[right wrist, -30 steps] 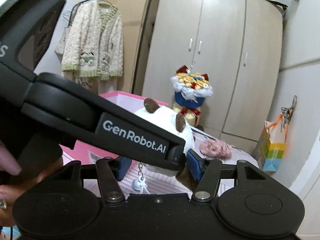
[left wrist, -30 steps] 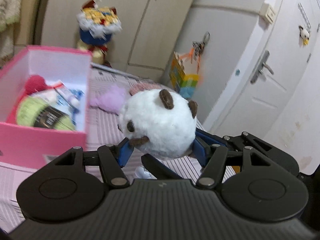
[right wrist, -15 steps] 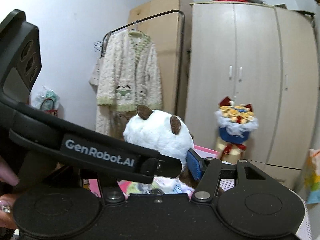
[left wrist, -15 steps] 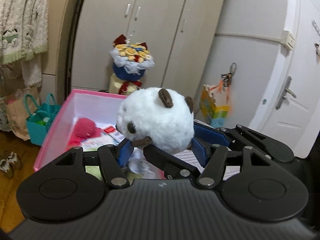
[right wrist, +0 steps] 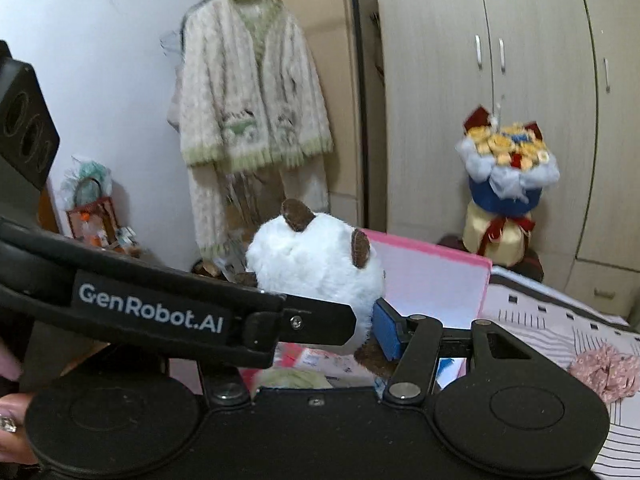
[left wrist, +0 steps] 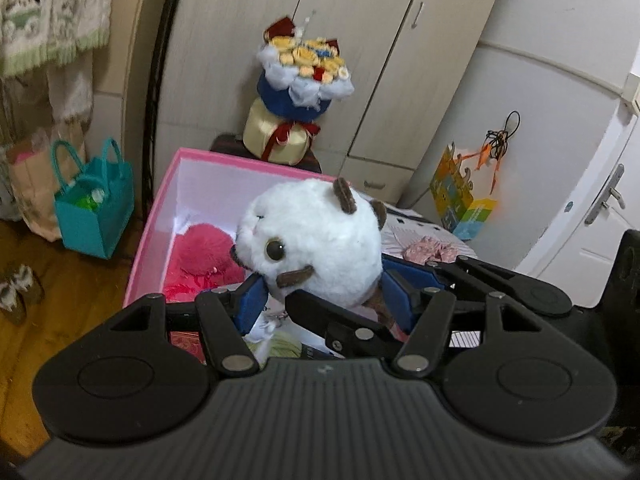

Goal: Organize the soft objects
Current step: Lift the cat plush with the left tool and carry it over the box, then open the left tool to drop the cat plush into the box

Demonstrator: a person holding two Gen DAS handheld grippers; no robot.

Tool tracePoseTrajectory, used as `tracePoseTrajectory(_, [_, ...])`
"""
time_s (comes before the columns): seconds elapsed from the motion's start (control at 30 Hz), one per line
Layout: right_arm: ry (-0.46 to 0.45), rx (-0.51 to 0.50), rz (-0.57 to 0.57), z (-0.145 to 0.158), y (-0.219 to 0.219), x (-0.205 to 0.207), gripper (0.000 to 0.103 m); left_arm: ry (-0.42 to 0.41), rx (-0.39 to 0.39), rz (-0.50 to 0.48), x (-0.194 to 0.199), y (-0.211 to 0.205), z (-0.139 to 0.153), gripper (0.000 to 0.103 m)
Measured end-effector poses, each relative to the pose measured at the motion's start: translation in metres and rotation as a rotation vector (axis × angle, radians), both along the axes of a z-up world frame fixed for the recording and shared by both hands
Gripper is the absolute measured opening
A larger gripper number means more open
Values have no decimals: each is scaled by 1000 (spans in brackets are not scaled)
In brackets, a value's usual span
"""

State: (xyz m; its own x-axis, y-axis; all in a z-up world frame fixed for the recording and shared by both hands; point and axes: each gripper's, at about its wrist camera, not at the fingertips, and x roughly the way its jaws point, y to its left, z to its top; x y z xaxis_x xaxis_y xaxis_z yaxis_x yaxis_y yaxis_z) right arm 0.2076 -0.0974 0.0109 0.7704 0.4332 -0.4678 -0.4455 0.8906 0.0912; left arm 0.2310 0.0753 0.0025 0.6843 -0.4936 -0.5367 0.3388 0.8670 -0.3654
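Note:
A round white plush panda [left wrist: 316, 240] with brown ears is held over the pink box [left wrist: 160, 216]. My left gripper [left wrist: 320, 300] is shut on it, its blue pads pressed to both sides. My right gripper [right wrist: 320, 328] is shut on the same panda [right wrist: 312, 264] from the other side; its left finger is hidden behind the left gripper's body. A red plush [left wrist: 200, 256] lies inside the box. A pink scrunchie [right wrist: 604, 372] lies on the striped bed cover to the right.
A flower bouquet [left wrist: 304, 92] stands behind the box, before the wardrobe. A teal bag [left wrist: 96, 208] sits on the wooden floor at left. A cardigan [right wrist: 248, 100] hangs on a rack. A colourful paper bag [left wrist: 460, 200] stands by the door.
Both grippers carried the panda left from above the bed to over the pink box and tilted downward. The grip on the panda is unchanged.

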Motion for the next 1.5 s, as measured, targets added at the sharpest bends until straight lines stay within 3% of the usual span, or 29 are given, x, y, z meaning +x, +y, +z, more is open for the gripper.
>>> tracePoseTrajectory(0.13, [65,-22,-12,-13,1,15,63,81,-64,6,20,3,-25,62])
tracePoseTrajectory(0.33, [120,-73,-15,-22,2,29,63,116,-70,29,29,-2,-40,62])
tracePoseTrajectory(0.47, [125,-65,-22,-19,-5,24,63,42,11,56,17,-6,-34,77])
tracePoseTrajectory(0.73, [90,-74,-1,-2,-22,-12,63,-104,111,91,-30,-4,-2,77])
tracePoseTrajectory(0.9, [59,-89,7,16,-37,-41,63,-163,127,70,-64,1,23,77])
tracePoseTrajectory(1.2, [37,-123,-10,41,-59,-79,64,-218,173,-5,-109,-7,48,78])
tracePoseTrajectory(1.5, [22,-150,-36,50,-87,-106,65,-255,206,-67,-138,-25,52,78])
